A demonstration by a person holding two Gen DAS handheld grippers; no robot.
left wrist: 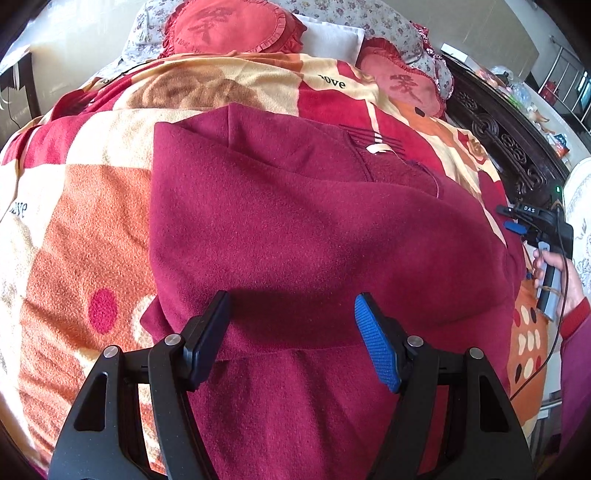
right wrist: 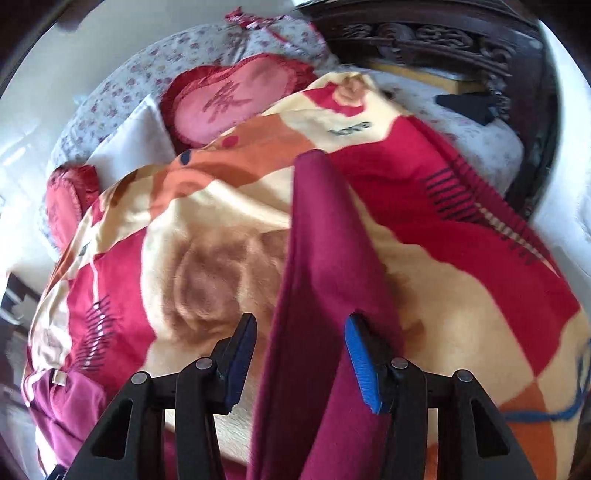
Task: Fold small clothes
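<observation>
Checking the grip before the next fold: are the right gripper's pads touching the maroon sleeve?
Apart. In the right wrist view the maroon sleeve runs between the open right gripper, blanket showing beside each pad.

place: home bedroom | evidence: bed under a red-orange fleece blanket (left wrist: 92, 221) | red heart-shaped cushions (left wrist: 229, 27) and floral pillows (right wrist: 122, 92) at frame top | carved dark wooden headboard (left wrist: 506, 144) upper right
</observation>
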